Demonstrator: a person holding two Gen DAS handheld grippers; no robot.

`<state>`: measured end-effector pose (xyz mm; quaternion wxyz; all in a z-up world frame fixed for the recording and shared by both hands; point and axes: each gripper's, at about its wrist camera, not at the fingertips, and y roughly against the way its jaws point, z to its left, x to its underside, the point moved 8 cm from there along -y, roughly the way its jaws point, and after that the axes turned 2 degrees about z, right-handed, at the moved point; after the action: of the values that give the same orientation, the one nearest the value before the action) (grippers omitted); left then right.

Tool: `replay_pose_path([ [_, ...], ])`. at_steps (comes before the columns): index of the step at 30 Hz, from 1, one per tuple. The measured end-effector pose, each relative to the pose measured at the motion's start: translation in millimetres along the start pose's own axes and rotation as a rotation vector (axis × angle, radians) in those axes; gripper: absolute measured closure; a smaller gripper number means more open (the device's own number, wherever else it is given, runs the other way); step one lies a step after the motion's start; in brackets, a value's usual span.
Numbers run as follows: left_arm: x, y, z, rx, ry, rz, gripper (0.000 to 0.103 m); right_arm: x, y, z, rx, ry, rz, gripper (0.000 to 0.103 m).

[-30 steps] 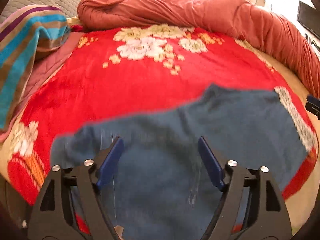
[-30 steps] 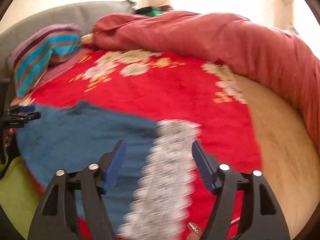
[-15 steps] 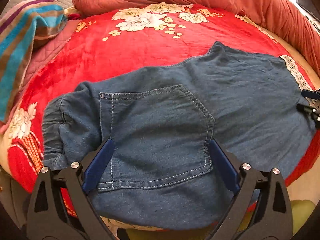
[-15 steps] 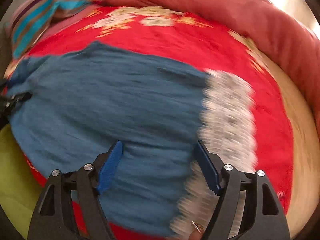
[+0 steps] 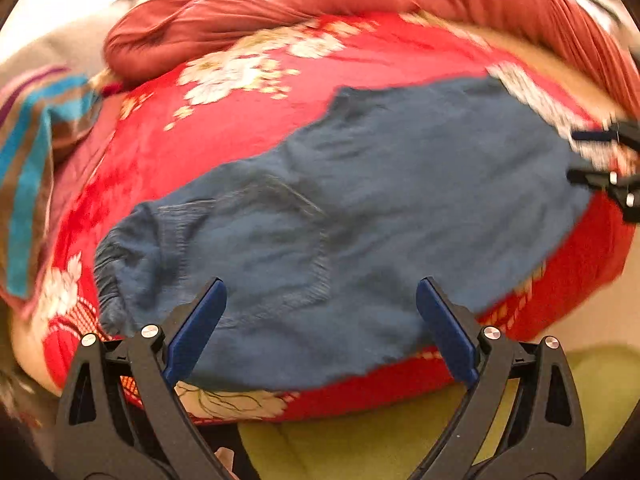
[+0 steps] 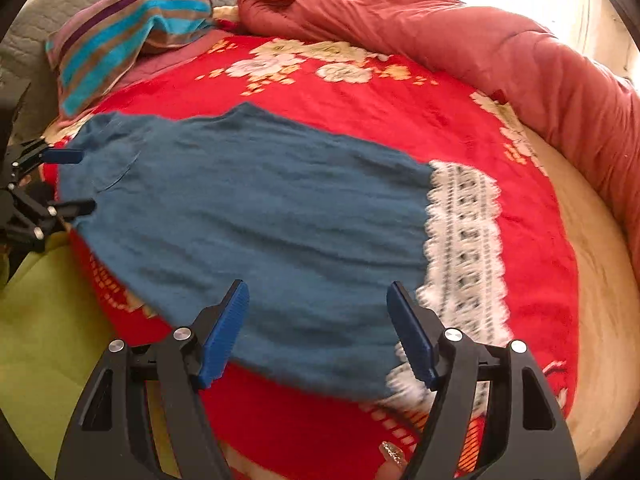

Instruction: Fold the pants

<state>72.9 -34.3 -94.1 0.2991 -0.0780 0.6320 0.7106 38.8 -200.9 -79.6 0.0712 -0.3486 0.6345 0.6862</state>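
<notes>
pants (image 5: 360, 208): blue denim, spread flat on the red floral blanket (image 5: 256, 128) on the bed, near its front edge; waistband end toward the left tongs, lace-trimmed hem (image 6: 466, 236) toward the right tongs.
fold state: looks like one leg already lies over the other (judgement); back pocket (image 5: 256, 248) faces up.
left tongs (image 5: 320, 322): blue pads spread wide, nothing between them, sitting over the near edge of the waist end.
right tongs (image 6: 318, 326): also spread wide, empty, over the near edge just beside the lace hem.
change vs 0.5 s ago: both cameras are further back and higher; the bed's front edge and the green floor (image 5: 400, 440) now show below the pants. Pants themselves lie where they did, same shape.
meaning: cloth is laid out and released, smoothing seems finished; both tongs look to be backing off to line up the next grasp.
next (judgement): grip hem end and waist end, bring one across to the other for the crosswise fold.
risk: pants sit close to the bed edge, so a pull toward the person could drag them off.
other: rust-red duvet (image 6: 460, 40) bunched along the far side, striped pillow (image 6: 124, 32) at far left, both well apart from the pants.
</notes>
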Motion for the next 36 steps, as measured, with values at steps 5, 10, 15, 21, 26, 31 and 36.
replay_pose_path([
  [5,18,-23,-7,-0.011,-0.022,0.088,0.011,26,-15,2,-0.004,-0.045,0.073,0.032],
  [10,18,-17,-4,-0.009,-0.009,0.072,0.01,25,-7,0,-0.05,-0.087,0.041,0.032],
  [15,7,6,-7,-0.024,-0.021,-0.008,0.01,14,24,-17,-0.106,-0.161,-0.052,0.032],
  [21,-18,33,-14,0.01,-0.005,-0.095,0.01,8,59,-50,-0.059,-0.224,-0.141,0.023],
  [26,-50,47,-27,0.094,0.018,-0.137,0.01,8,72,-73,-0.022,-0.255,-0.173,0.023],
  [31,-82,50,-45,0.157,0.011,-0.147,0.01,12,80,-82,-0.008,-0.274,-0.197,0.023],
  [36,-112,45,-69,0.183,-0.041,-0.147,0.01,18,77,-87,-0.011,-0.29,-0.192,0.023],
])
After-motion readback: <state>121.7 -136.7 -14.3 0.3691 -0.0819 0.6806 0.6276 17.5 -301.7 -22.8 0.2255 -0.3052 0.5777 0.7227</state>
